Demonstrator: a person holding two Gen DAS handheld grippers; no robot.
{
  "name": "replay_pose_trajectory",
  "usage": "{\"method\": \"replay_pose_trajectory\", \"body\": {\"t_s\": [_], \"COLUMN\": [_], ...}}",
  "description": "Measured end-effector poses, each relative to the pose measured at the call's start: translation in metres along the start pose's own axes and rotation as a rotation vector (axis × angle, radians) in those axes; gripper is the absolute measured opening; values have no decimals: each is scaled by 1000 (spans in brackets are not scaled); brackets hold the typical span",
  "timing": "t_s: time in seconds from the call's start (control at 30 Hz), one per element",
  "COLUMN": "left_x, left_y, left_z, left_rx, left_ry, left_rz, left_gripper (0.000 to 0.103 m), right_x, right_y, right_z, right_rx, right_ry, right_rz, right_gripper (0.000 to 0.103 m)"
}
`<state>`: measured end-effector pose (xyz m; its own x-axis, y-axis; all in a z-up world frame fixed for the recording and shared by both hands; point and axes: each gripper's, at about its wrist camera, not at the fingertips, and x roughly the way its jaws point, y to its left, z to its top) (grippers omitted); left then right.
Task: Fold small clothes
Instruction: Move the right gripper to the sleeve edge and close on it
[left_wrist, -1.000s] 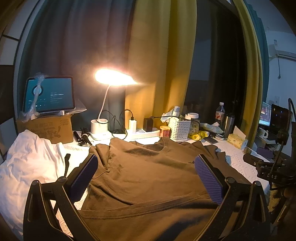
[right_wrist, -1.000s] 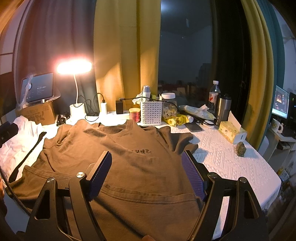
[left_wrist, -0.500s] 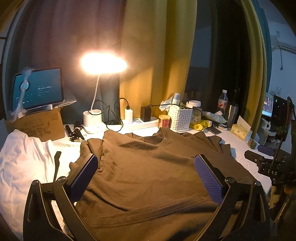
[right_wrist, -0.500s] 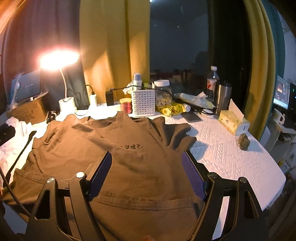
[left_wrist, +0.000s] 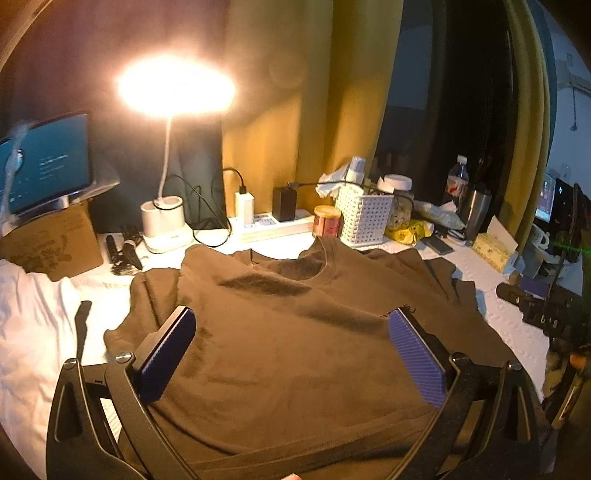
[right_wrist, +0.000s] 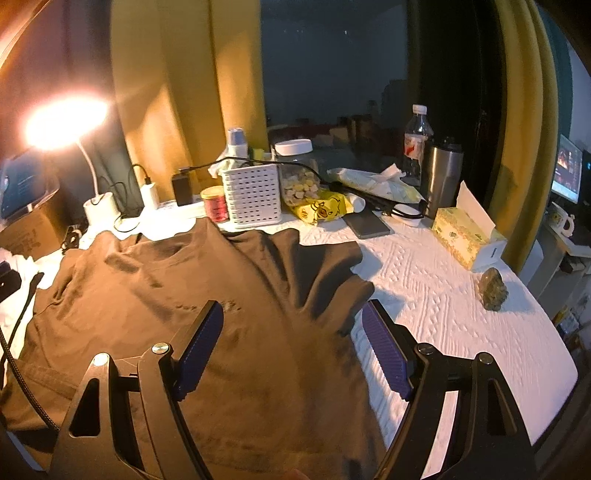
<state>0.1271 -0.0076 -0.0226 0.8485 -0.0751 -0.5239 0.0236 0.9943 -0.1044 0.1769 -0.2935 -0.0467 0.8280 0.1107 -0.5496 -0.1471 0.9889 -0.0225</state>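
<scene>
A brown T-shirt (left_wrist: 295, 350) lies spread flat on the white-covered table (right_wrist: 443, 295), neck hole toward the far clutter. In the left wrist view my left gripper (left_wrist: 291, 321) hovers open above the shirt's middle, blue pads wide apart. In the right wrist view the same T-shirt (right_wrist: 166, 295) fills the left and centre, its right sleeve (right_wrist: 332, 273) lying on the white cover. My right gripper (right_wrist: 293, 321) is open over the shirt's right side near that sleeve, holding nothing.
Along the far edge stand a lit desk lamp (left_wrist: 173, 88), a power strip (left_wrist: 269, 225), a white basket (right_wrist: 251, 195), a jar (right_wrist: 297, 173), a bottle (right_wrist: 417, 144), a steel tumbler (right_wrist: 441, 173) and a tissue box (right_wrist: 465, 232). A small stone (right_wrist: 493, 288) lies right. White cloth (left_wrist: 33, 332) lies left.
Both grippers have moved forward and lower over the shirt; the right one has shifted right toward the sleeve. Both stay open. The shirt itself has not moved.
</scene>
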Motion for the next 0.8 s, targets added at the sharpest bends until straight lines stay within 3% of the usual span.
{"method": "replay_pose_trajectory", "body": {"t_s": [0.53,0.8], "left_x": [85,125], "left_y": [-9,-1], "left_z": [10,15], "left_rx": [-5,-29], "left_ry": [145,205], "left_rz": [-3,36], "left_gripper": [102,102], "right_x": [100,154], "right_y": [-58,-72], "right_z": [31,44], "right_rx": [8,26], "right_ry": [139,205], "right_rz": [19,48], "right_gripper": [81,81]}}
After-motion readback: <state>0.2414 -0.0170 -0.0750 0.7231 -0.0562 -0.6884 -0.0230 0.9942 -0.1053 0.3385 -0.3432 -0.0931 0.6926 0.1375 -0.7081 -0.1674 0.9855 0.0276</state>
